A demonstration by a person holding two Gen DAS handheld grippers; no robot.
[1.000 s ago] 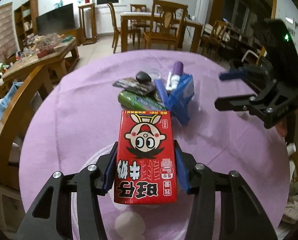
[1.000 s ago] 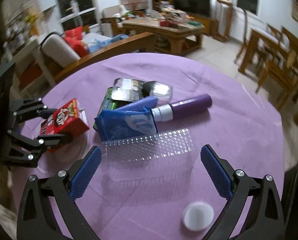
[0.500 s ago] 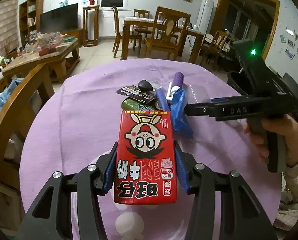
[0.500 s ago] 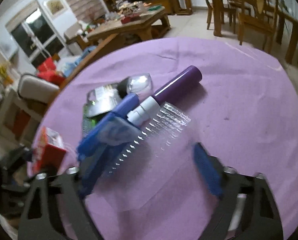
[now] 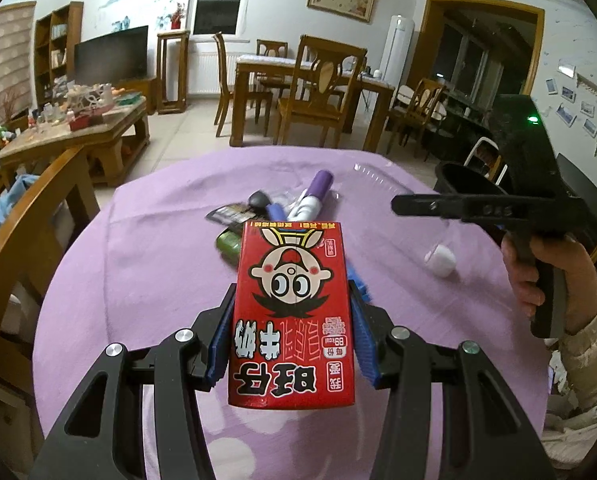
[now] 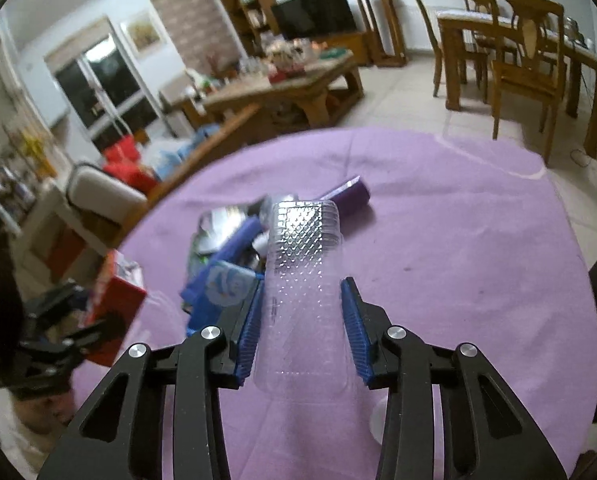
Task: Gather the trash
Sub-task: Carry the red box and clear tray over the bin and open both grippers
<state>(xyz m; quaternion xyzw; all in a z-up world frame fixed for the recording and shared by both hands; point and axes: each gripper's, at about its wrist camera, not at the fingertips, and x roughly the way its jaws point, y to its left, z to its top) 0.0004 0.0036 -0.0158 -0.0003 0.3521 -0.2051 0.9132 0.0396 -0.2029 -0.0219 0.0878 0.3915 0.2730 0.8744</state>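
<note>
The left gripper [image 5: 292,340] is clamping its jaws on the red carton [image 5: 294,312] above the purple worktop [image 5: 146,248]. The right gripper [image 6: 301,330], its jaws having just been closing, is gripping the clear plastic tray [image 6: 302,280] above the remaining trash pile [image 6: 234,240].

Red milk carton [image 5: 292,316] sits squarely between the left jaws, printed cartoon face upside down, its far end sticking out beyond the pads, clear of the purple cloth. Clear ribbed plastic tray [image 6: 302,292] stands lengthwise between the right jaws, which have just been closing on it, its far end well past the tips. Ahead of both: a heap with a purple tube [image 5: 314,196], blue wrapper [image 6: 222,284], green packet [image 5: 228,242]. A white cap [image 5: 440,260] lies apart.
</note>
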